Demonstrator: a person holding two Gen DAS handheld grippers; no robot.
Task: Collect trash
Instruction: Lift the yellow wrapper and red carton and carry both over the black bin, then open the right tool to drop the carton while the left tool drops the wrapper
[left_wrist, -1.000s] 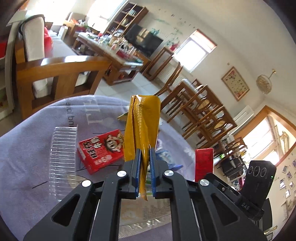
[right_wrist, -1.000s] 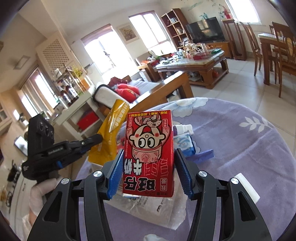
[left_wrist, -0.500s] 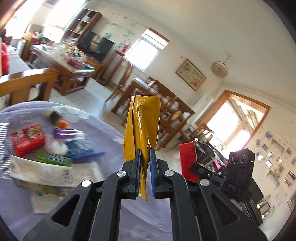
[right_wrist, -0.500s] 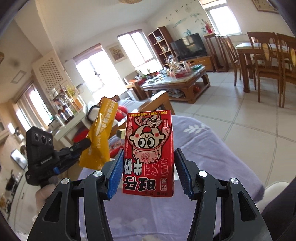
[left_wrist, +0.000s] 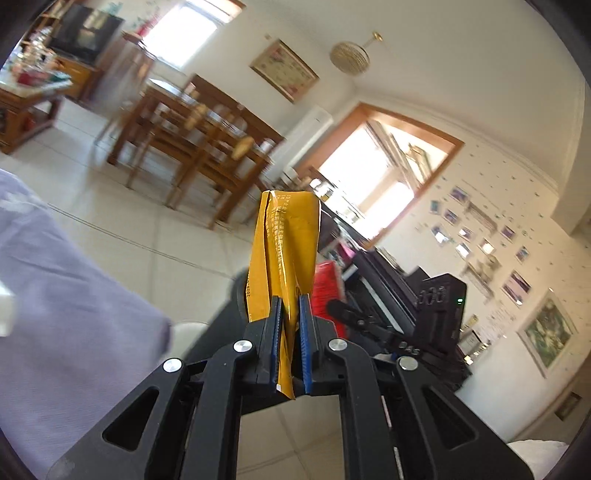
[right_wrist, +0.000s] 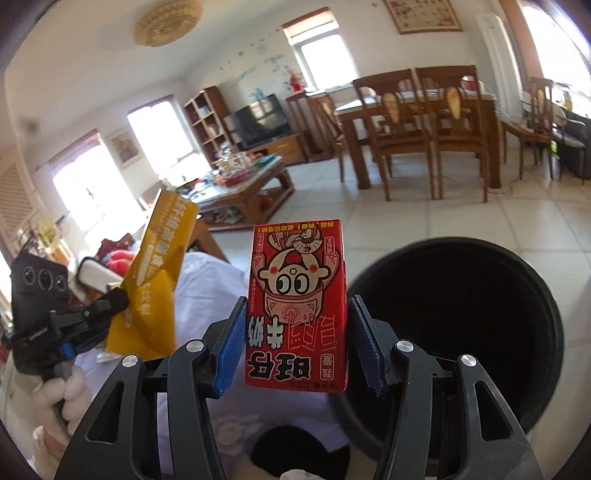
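Right wrist view: red drink carton (right_wrist: 297, 308) upright between blue pads of right gripper (right_wrist: 297, 341), clamped, just left of black bin (right_wrist: 480, 295) mouth. Left gripper (left_wrist: 290, 343) pinches yellow wrapper (left_wrist: 282, 258) tight, w/ purple-cloth table (left_wrist: 55, 288) at its left. Judgement: bring each item fully over bin opening before letting go; wrapper is light and may drift, so release low and near center.

Yellow wrapper (left_wrist: 284, 254), red cartoon-printed carton (right_wrist: 297, 314), black bin (right_wrist: 480, 314), lilac tablecloth (left_wrist: 55, 280)
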